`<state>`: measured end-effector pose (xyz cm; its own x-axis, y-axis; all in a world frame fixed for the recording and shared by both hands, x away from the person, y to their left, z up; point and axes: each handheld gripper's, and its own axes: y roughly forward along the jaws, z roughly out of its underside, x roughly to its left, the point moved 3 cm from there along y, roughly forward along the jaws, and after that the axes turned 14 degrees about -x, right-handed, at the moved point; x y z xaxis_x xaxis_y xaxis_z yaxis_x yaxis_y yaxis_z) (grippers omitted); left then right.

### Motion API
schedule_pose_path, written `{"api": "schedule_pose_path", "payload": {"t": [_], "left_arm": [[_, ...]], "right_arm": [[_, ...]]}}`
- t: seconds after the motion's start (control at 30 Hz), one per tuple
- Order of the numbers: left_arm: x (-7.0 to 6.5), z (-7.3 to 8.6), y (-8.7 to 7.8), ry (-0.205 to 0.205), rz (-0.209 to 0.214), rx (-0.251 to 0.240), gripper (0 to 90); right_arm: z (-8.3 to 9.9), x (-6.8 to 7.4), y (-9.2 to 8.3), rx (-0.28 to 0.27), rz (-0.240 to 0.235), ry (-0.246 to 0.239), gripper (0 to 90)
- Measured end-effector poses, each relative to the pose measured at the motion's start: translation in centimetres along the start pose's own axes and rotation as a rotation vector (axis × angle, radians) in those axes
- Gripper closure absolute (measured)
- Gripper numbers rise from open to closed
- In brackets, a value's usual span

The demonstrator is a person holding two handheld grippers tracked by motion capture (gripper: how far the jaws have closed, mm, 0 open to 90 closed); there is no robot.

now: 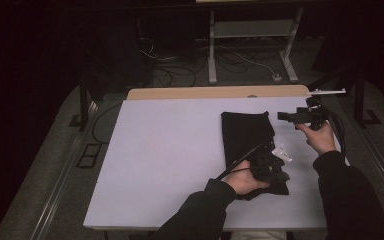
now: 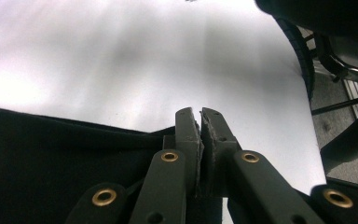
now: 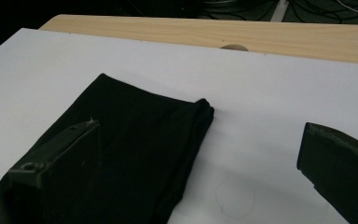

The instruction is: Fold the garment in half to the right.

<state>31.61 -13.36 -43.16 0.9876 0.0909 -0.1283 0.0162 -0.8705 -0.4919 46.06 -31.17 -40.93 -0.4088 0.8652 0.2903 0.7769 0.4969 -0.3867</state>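
A black cloth [image 1: 246, 132], folded into a long strip, lies on the right half of the white table [image 1: 165, 150]. My left gripper [image 1: 269, 167] rests on the strip's near end. In the left gripper view its jaws stand pressed together [image 2: 200, 122] at the cloth's edge [image 2: 74, 158], with the fabric drawn up against them and the tips reaching out over the white surface. My right gripper [image 1: 289, 116] hovers above the table just right of the cloth's far end, open. In the right gripper view [image 3: 200, 163] its wide jaws frame the cloth's far corner [image 3: 140, 135], with nothing between them.
A wooden strip [image 1: 215, 92] borders the table's far edge and has a round hole [image 3: 233, 47]. Beyond it are floor cables and a white desk frame [image 1: 252, 30]. Past the table's right edge stands dark equipment [image 2: 307, 60]. A faint circle [image 3: 234, 198] marks the table beside the cloth.
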Motion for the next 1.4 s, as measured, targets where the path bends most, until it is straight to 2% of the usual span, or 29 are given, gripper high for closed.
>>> {"api": "schedule_pose_path", "payload": {"t": [0.27, 0.37, 0.47, 0.6, 0.8, 0.93, 1.1, 1.17, 1.4], "left_arm": [[0.0, 0.2, 0.9, 0.01, 0.004, 0.033, 84.1], [-0.1, 0.0, 0.9, 0.02, 0.018, 0.008, 83.0], [-0.3, -0.1, 0.8, 0.005, 0.036, 0.002, 80.5], [-0.3, -0.4, 0.3, -0.015, 0.043, -0.017, 66.3], [-0.1, -1.1, -1.1, -0.017, -0.001, -0.054, 44.5], [0.1, -1.3, -1.8, -0.04, 0.023, -0.056, 32.3], [0.1, -1.2, -2.3, -0.062, 0.014, -0.071, 22.1], [0.2, -1.2, -2.5, -0.063, 0.01, -0.071, 15.6], [0.6, -0.8, -3.4, -0.096, 0.016, -0.065, 2.6]], "right_arm": [[1.0, -0.3, -2.4, -0.037, 0.005, 0.006, 0.0], [1.4, -0.2, -2.9, -0.042, -0.003, 0.005, 0.0], [1.7, 0.0, -3.1, -0.042, -0.017, 0.003, 0.0], [2.0, 0.6, -3.5, -0.041, -0.029, -0.016, 0.0], [2.2, 1.4, -4.3, -0.053, -0.051, -0.034, 0.0], [2.5, 1.5, -4.9, -0.058, -0.054, -0.035, 0.0], [2.9, 1.4, -5.7, -0.058, -0.052, -0.034, 0.0], [3.0, 1.4, -6.2, -0.062, -0.054, -0.039, 0.0], [3.6, 1.5, -7.7, -0.071, -0.054, -0.052, 0.0]]}}
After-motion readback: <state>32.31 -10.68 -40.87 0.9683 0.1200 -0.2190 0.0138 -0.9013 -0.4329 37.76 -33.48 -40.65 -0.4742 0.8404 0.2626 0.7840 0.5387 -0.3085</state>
